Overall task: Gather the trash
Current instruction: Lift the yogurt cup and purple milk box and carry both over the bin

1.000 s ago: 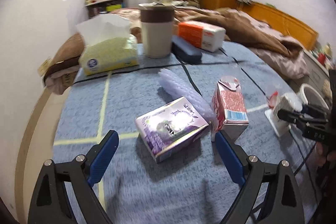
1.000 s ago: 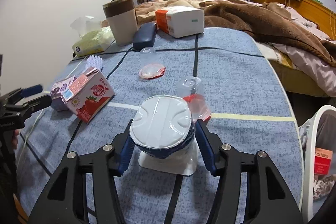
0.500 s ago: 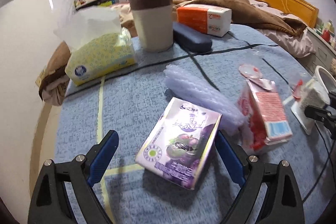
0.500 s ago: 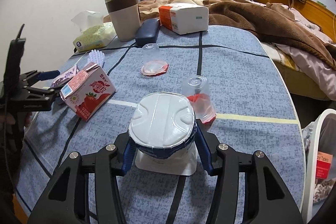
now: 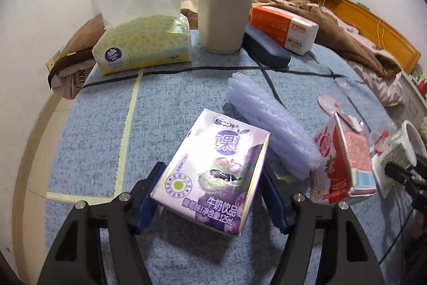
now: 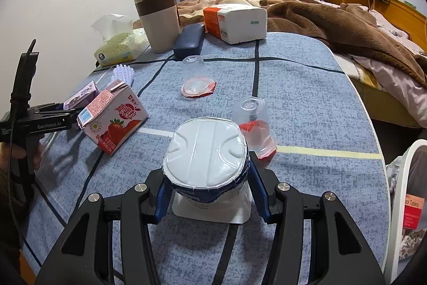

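Note:
A purple milk carton [image 5: 213, 172] lies tilted on the blue tablecloth [image 5: 106, 124] between the blue pads of my left gripper [image 5: 210, 196]. Its jaws are closing, and both pads touch the carton's sides. A pink strawberry carton [image 5: 344, 162] and a pale ribbed plastic roll [image 5: 267, 119] lie just to the right of it. My right gripper [image 6: 206, 194] is shut on a yogurt tub with a white foil lid [image 6: 205, 151]. Two clear cups [image 6: 197, 76] [image 6: 253, 124] stand upside down beyond the tub. The left gripper [image 6: 40, 122] shows at the left edge of the right wrist view.
At the table's far side stand a yellow tissue pack [image 5: 141, 44], a brown-and-cream tumbler [image 5: 224, 10], a dark case [image 5: 264, 50] and an orange-white pack [image 5: 285, 28]. A white bin [image 6: 400, 178] stands off the right edge. A bed with a brown blanket [image 6: 333, 18] lies behind.
The left gripper moved forward and down over the purple carton, and its jaws narrowed from wide open onto the carton's sides. The right gripper kept still on the tub.

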A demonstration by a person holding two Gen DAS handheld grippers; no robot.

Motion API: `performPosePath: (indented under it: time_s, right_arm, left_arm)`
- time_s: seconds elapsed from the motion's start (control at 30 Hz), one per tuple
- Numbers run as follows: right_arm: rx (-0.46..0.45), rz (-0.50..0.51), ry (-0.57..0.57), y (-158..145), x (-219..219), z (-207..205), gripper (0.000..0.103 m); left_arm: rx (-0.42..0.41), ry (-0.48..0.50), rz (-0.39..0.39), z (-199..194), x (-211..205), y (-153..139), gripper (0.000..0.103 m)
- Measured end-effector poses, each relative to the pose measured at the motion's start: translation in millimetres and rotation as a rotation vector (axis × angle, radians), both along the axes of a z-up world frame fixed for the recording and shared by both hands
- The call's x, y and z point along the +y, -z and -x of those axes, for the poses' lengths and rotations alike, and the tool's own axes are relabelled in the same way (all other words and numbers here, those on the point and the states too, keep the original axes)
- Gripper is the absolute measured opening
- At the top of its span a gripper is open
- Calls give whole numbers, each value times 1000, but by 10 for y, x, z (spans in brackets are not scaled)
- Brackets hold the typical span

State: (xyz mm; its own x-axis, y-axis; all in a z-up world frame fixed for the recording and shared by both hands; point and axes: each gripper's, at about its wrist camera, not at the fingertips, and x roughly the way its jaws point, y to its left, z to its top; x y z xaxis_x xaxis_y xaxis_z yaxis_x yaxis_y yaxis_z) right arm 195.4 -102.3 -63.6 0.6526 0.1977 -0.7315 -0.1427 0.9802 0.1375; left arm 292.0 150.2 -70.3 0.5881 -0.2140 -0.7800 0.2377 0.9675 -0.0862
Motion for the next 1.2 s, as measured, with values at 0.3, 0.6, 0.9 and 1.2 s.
performPosePath:
  time_s: [0.3, 0.6, 0.9, 1.2]
  right_arm:
    - [-9, 3, -1, -21, 3, 30, 50]
    - [-33, -17, -3, -76, -43, 115, 50]
    - [-78, -34, -11, -224, -112, 230, 50]
    - [-129, -44, 1, -414, -304, 404, 50]
  left_arm:
    - [-17, -54, 4, 140, -57, -51, 69]
    - [-48, -77, 3, 369, -126, -162, 69]
    - [-104, -75, 10, 628, -255, -410, 69]
    - [-166, -46, 12, 916, -535, -675, 69]
